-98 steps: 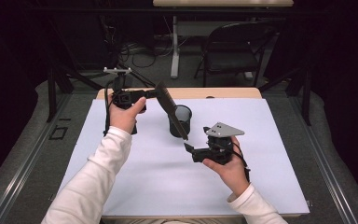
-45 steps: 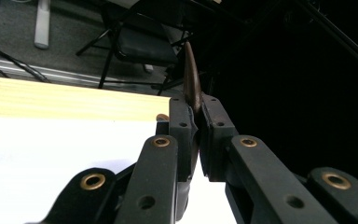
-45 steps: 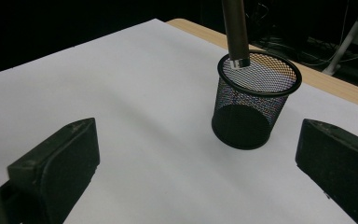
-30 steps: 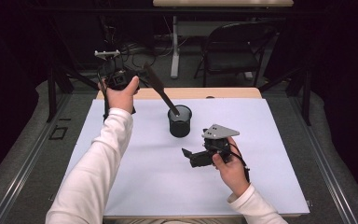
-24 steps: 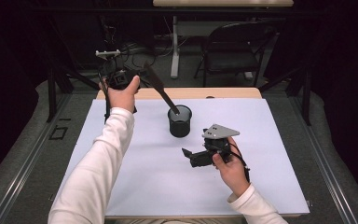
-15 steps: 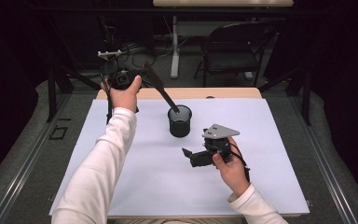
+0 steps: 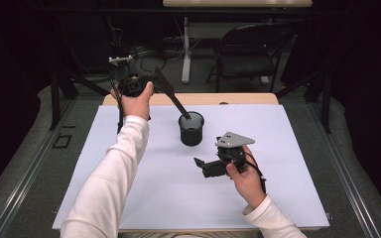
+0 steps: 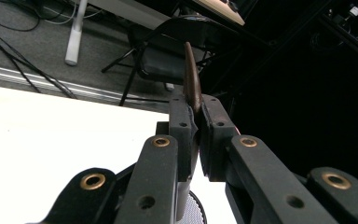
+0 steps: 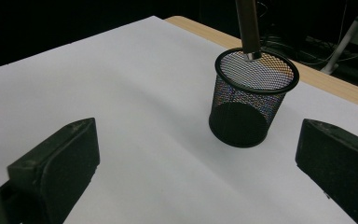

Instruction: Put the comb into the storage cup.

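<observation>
The left gripper (image 7: 151, 85) has risen toward the table's (image 7: 287, 198) far edge since a few seconds ago, its jaws clamped tight on a dark stick (image 7: 171, 96), maybe a pen. The stick's lower tip now hangs just inside the cup (image 7: 191, 130) near the far edge, so release seems next. The right gripper (image 7: 201, 166) waits, jaws wide and empty.

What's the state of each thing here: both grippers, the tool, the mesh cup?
left gripper: shut on dark slim tool
dark slim tool: held slanted, lower tip at the cup's mouth
mesh cup: upright on the white sheet
right gripper: open, nothing between its jaws, facing the cup
</observation>
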A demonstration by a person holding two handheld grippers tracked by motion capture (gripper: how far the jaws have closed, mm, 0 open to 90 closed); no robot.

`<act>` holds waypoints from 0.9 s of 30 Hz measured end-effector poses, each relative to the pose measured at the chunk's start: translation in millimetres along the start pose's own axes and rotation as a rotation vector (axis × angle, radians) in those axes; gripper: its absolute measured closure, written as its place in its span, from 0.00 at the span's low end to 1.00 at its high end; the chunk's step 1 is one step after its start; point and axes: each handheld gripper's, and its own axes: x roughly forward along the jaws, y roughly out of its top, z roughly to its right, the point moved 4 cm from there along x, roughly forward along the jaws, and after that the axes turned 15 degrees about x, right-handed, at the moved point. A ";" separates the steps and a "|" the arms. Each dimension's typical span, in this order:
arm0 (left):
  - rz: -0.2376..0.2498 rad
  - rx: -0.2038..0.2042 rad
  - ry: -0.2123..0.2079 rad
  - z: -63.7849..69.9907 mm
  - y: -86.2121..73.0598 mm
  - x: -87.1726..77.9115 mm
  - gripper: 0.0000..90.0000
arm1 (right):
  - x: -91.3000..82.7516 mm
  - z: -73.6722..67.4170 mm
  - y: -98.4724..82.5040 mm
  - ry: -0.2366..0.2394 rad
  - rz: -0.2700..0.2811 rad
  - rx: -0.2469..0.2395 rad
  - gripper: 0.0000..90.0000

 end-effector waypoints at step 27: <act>-0.031 0.002 0.012 2.6 -21.0 18.1 0.94 | -0.9 1.2 0.2 0.001 0.001 0.005 0.00</act>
